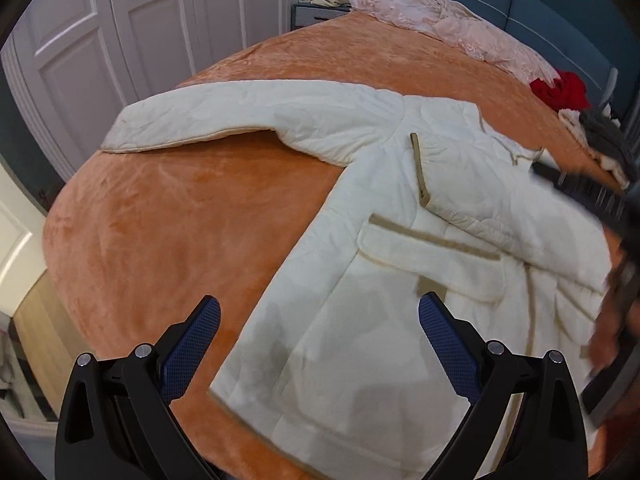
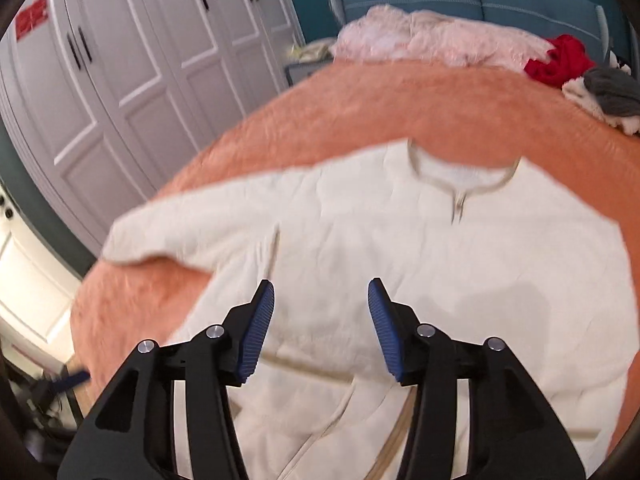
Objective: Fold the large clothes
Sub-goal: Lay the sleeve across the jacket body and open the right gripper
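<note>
While one cream jacket (image 1: 400, 248) lies flat on the orange bedspread (image 1: 168, 216), w/ one sleeve (image 1: 240, 120) stretched out beyond the left gripper (image 1: 320, 312), both tools hover above it. Left fingers spread wide, holding nothing. Right gripper (image 2: 321, 296) also open, empty, jacket collar (image 2: 460, 184) ahead of its fingertips.
</note>
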Motion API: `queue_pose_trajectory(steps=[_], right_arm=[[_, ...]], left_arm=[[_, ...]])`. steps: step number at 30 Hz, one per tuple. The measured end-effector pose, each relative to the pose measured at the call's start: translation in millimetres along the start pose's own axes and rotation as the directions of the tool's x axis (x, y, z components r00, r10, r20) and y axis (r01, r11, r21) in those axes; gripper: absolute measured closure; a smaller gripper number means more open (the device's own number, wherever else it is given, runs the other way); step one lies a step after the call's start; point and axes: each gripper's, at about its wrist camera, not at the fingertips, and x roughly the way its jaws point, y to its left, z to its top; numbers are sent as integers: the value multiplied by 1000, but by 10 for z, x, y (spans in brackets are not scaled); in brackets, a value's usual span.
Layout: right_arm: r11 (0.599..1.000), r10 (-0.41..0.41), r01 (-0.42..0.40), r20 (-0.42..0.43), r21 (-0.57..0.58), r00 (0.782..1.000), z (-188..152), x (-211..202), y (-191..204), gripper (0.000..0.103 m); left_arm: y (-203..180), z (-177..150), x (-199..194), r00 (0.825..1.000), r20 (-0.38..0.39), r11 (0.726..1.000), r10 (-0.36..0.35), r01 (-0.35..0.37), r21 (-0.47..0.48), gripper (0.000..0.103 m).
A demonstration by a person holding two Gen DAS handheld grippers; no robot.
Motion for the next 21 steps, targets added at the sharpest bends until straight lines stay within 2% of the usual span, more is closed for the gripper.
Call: queue_pose_trajectory(steps=[3, 5, 6, 9, 11, 15, 18, 19, 20, 21], right_arm=[[999, 9, -8, -12, 51, 1000, -224, -77, -24, 54], [994, -10, 10, -2, 107, 1000, -365, -235, -161, 50], [990, -27, 27, 4, 139, 1000, -432, -328, -267, 46], [974, -86, 86, -6, 208, 996, -563, -382, -654, 45], [954, -132, 132, -15, 270, 991, -649, -465, -954, 45], [884, -192, 179, -14, 433, 981, -793, -624, -1612, 44], [814, -207, 177, -9, 553, 978, -876, -670, -2082, 44], [793, -203, 171, -10, 584, 979, -889, -671, -2210, 44], [768, -201, 164, -9, 619, 979, -901, -663, -2348, 44], [743, -197, 152, -4, 652, 980, -910, -652, -2482, 44]], left_arm=[[-89, 222, 67, 998, 15, 998, -57, 57, 1, 6], [-177, 374, 138, 993, 11, 993, -116, 116, -13, 6], [-244, 473, 204, 987, 4, 986, -161, 161, -30, 6], [-443, 692, 477, 959, -34, 956, -280, 276, -95, 6], [-572, 789, 689, 945, -61, 940, -322, 311, -136, 6], [-818, 870, 1062, 931, -116, 928, -347, 323, -185, 8], [-893, 869, 1207, 908, -148, 906, -393, 355, -229, 20], [-888, 860, 1225, 905, -147, 902, -398, 358, -243, 29], [-893, 858, 1237, 907, -150, 905, -393, 353, -239, 44], [-916, 870, 1242, 908, -154, 909, -390, 353, -220, 54]])
